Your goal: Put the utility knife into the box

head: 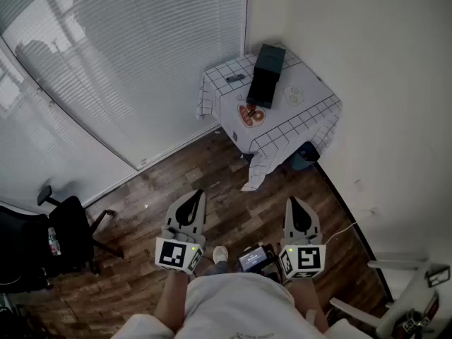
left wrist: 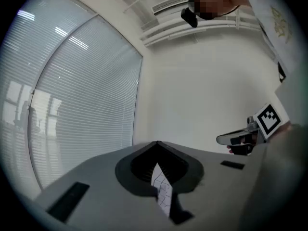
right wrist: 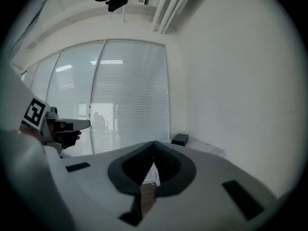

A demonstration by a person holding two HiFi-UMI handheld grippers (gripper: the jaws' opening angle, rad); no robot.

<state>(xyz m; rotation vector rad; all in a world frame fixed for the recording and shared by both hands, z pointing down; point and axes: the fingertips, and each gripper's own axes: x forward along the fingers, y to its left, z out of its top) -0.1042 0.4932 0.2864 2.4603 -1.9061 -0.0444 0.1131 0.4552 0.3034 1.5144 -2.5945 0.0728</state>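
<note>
The utility knife (head: 235, 78) is, as far as I can judge, the small dark slim thing on the far left part of the table (head: 311, 115), just left of the box (head: 267, 75). It is very small in the head view, so I cannot be sure of it. Its long axis seems to lie flat on the cloth and to run nearly left to right, with the right end a little farther. Which end carries the blade I cannot tell.

The box is black and long, and it lies on the middle of the table with its long axis running from near to far. Whether it is open is not clear from here. An orange round thing (head: 250, 114) lies just near of it.

You stand well apart from the table, with wooden floor (head: 212, 168) between. Your left gripper (head: 196, 195) and your right gripper (head: 293, 203) are both held low in front of you and point toward the table. On each, the 2 jaws are closed together and hold nothing.

The step in hand looks like the approach; the task itself is not begun. Next you need to walk to the table, open 1 gripper, and bring its jaws across the short side of the knife, so they close on its 2 long sides.
</note>
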